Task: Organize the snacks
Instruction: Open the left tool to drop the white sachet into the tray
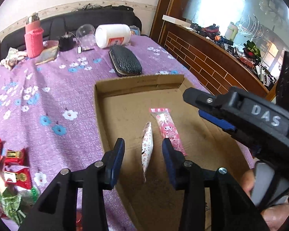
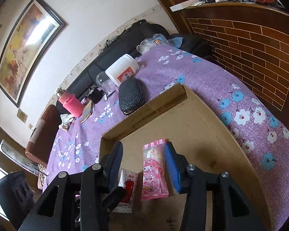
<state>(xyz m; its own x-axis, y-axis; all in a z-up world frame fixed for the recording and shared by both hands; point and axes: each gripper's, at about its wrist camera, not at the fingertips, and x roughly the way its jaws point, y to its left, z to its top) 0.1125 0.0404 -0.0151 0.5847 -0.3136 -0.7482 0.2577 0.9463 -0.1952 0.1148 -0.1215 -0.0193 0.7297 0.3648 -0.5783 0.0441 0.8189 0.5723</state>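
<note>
Grippers, left gripper [image 1: 143,160] and right gripper [image 2: 143,165], hang released over white packet [image 1: 147,150] and pink packet [image 2: 154,170] in the cardboard box [image 1: 125,88]; lift clear, then fetch the red snacks [image 1: 15,165].

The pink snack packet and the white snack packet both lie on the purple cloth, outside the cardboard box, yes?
No. The pink snack packet and the white snack packet lie inside the cardboard box, on its floor, as the left wrist view shows.

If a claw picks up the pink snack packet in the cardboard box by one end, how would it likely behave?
The pink snack packet looks like a thin, flat, sealed film wrapper, so it is probably light and would likely droop. Its glossy surface may slip between pads. Lying flat in the cardboard box, it should slide rather than roll if pushed.
</note>
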